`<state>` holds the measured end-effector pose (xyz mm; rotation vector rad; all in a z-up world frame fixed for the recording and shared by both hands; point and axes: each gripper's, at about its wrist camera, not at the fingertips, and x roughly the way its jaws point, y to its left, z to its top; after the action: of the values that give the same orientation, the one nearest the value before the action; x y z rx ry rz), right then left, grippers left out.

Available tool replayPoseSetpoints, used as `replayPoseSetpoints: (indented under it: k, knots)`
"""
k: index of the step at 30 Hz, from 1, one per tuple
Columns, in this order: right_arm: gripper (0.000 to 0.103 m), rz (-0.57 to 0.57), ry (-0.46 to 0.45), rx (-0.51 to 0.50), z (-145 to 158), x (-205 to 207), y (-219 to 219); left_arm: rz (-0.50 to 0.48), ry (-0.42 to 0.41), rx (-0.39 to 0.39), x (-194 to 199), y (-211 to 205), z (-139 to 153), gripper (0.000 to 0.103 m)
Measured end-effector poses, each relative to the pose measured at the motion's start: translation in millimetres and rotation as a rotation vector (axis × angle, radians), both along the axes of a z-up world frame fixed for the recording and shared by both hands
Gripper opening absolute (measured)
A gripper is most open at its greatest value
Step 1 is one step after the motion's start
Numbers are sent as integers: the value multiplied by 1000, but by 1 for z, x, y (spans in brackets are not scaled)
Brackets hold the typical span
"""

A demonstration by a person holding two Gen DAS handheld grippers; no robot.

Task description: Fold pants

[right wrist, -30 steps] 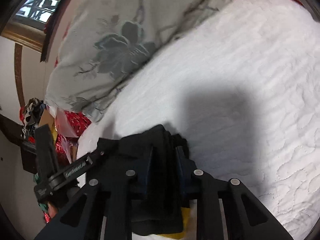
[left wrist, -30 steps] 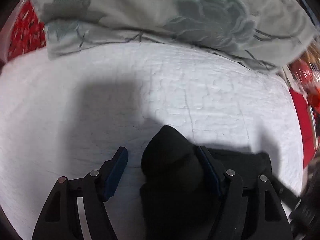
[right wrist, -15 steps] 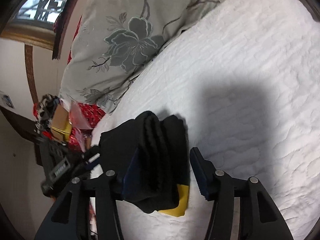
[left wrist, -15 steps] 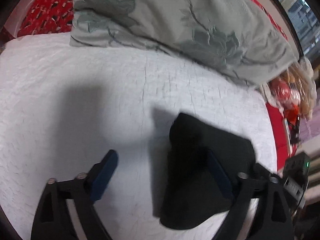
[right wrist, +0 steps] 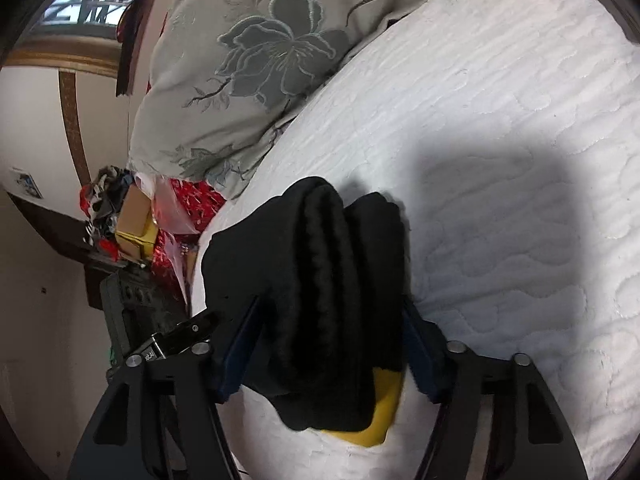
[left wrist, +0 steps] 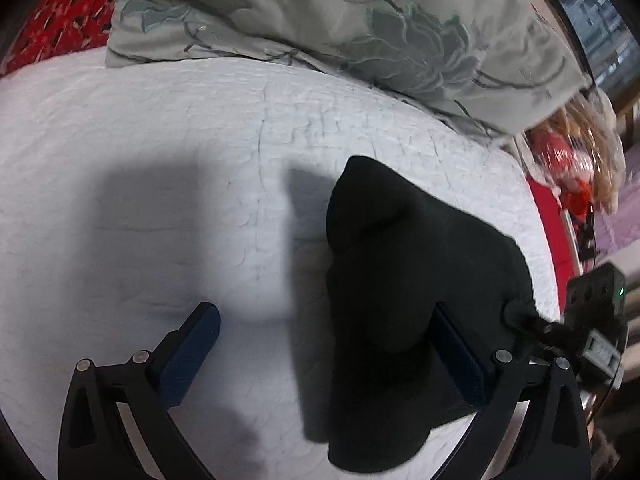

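Note:
The black pants (left wrist: 400,280) lie folded in a thick bundle on the white quilted bed (left wrist: 160,152). My left gripper (left wrist: 324,344) is opening wide. Its left pad hangs over bare quilt, and the bundle rests against its right finger (left wrist: 460,360) without being pinched. In the right wrist view the pants (right wrist: 320,280) show stacked folds, with a yellow patch (right wrist: 384,416) under their near end. My right gripper (right wrist: 332,356) straddles that end with its jaws opening, the bundle between the pads and resting on the bed. The right gripper's housing (left wrist: 596,308) shows at the bundle's far side.
A grey-green floral pillow (left wrist: 360,20) (right wrist: 248,60) lies along the head of the bed. Red patterned fabric (left wrist: 56,24) is beside it. The bed's edge runs close to the pants, with boxes and clutter (right wrist: 128,220) below it.
Both grippers' jaws have widened. The right one, shut on the bundle a second ago, has let go. The left hand slid sideways, so the pants now sit at its right finger.

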<state>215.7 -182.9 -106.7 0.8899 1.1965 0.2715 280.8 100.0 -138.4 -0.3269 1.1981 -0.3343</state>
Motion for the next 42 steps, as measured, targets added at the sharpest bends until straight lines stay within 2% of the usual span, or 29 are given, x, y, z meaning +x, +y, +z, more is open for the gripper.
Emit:
replayPoseSetpoints:
  k: [2, 4, 5, 6, 7, 12, 17, 21, 23, 29, 32, 34, 35, 36, 37, 38, 39, 40, 42]
  knots:
    - [46, -17, 22, 0, -4, 2, -2, -11, -2, -16, 2, -2, 0, 102]
    - [41, -19, 27, -2, -3, 2, -2, -36, -6, -45, -2, -4, 2, 76]
    - [38, -19, 27, -1, -1, 1, -1, -71, 9, -114, -4, -4, 4, 32]
    - [38, -22, 25, 3, 1, -1, -1, -73, 57, -177, -4, -2, 3, 33]
    - [36, -27, 24, 7, 3, -2, 0, -48, 67, -193, -7, 2, 4, 32]
    - [34, -11, -5, 31, 26, -6, 12, -32, 92, -192, -19, 15, 18, 31]
    - [34, 27, -82, 102, 65, -17, 31, -30, -4, -207, -52, 42, 76, 32]
    - [34, 64, -99, 117, 77, -19, 56, -9, -67, -140, -80, 66, 106, 33]
    - [34, 78, -89, 116, 77, -17, 71, 14, -81, -80, -86, 78, 109, 33]
    - [34, 94, -71, 65, 62, -5, 109, 48, -41, -27, -80, 97, 93, 34]
    - [34, 115, -60, -11, 50, 0, 121, 24, -35, 73, -69, 86, 77, 36]
    - [34, 129, -41, -48, 37, 1, 128, 0, -36, 167, -63, 71, 61, 41]
    - [38, 142, -33, -69, 30, 2, 131, -13, -46, 220, -63, 66, 54, 50]
    - [39, 161, -25, -118, 23, 2, 136, -9, -78, 279, -64, 59, 50, 67]
    - [43, 176, -24, -149, 17, 2, 139, 0, -119, 331, -65, 54, 49, 79]
    - [47, 188, -26, -169, 12, 1, 139, 11, -159, 383, -67, 51, 48, 95]
    - [45, 188, -33, -173, 8, 2, 137, 15, -182, 410, -68, 48, 46, 98]
    - [45, 184, -36, -154, 5, 2, 134, 15, -184, 400, -69, 47, 44, 98]
    - [45, 185, -34, -138, 4, 2, 130, 50, -151, 334, -67, 52, 41, 100]
